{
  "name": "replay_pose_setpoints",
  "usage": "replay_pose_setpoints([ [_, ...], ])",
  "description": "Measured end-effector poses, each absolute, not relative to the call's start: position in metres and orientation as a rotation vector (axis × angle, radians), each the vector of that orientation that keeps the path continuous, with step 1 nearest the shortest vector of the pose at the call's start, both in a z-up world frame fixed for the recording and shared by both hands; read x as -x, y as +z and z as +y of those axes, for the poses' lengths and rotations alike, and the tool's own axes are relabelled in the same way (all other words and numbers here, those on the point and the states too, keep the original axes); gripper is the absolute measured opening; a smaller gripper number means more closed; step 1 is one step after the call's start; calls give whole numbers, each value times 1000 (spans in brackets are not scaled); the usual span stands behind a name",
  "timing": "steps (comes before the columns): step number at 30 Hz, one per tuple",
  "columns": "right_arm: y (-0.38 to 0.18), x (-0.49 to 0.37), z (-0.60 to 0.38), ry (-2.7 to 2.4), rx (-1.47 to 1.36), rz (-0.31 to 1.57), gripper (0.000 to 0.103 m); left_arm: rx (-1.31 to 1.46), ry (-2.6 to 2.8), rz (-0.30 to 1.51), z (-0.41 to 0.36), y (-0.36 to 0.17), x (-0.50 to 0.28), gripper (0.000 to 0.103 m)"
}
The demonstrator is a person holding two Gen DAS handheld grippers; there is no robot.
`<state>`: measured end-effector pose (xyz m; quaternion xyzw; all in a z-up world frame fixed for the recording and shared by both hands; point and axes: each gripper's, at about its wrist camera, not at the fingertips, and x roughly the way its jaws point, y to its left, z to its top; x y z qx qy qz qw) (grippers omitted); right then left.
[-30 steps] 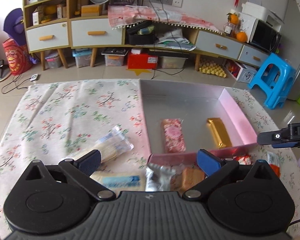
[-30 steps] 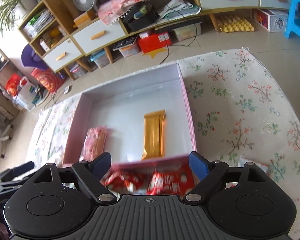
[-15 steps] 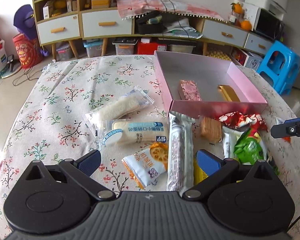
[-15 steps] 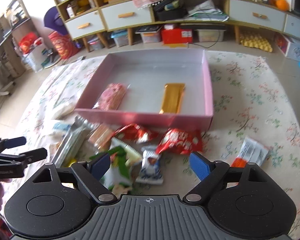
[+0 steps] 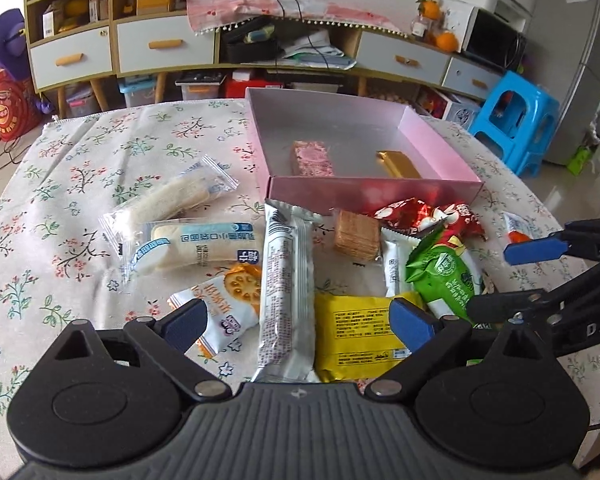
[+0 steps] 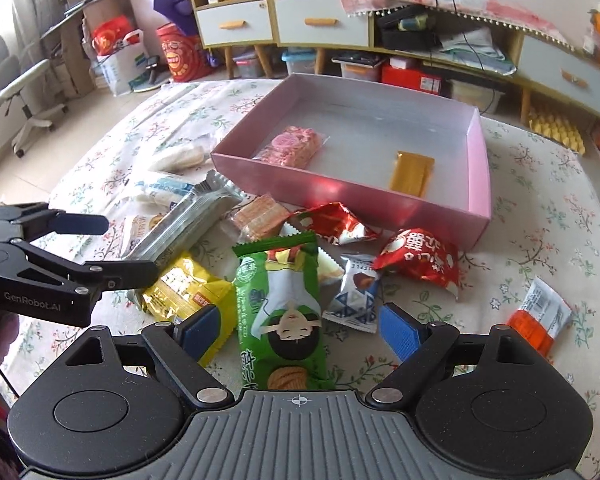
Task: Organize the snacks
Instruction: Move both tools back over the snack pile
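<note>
An open pink box on the flowered cloth holds a pink snack and a gold bar. In front of it lies a pile of several snack packets. My left gripper hovers over a long silver packet and a yellow packet; its jaws are closing, wide apart, the pads touching neither. My right gripper stands open above a green packet, gripping nothing. Each gripper shows in the other's view, the right gripper and the left gripper.
Two white bread packets lie left of the pile, red packets and a wafer by the box. An orange-white packet lies apart at the right. Cabinets and a blue stool stand beyond the table.
Both grippers have drawn back from over the box to the snack pile in front of it. The right gripper has rolled, and the two grippers are now close together.
</note>
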<state>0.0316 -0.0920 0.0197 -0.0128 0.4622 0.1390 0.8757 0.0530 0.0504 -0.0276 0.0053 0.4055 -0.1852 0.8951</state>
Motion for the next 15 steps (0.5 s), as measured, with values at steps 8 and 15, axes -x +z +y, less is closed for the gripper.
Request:
replay_pose_setpoints([
  [8, 11, -37, -90, 276, 5, 1006, 88, 7, -398, 856, 49, -33, -56, 87],
  [15, 8, -37, -90, 262, -13, 1025, 88, 28, -410, 879, 43, -34, -61, 71],
])
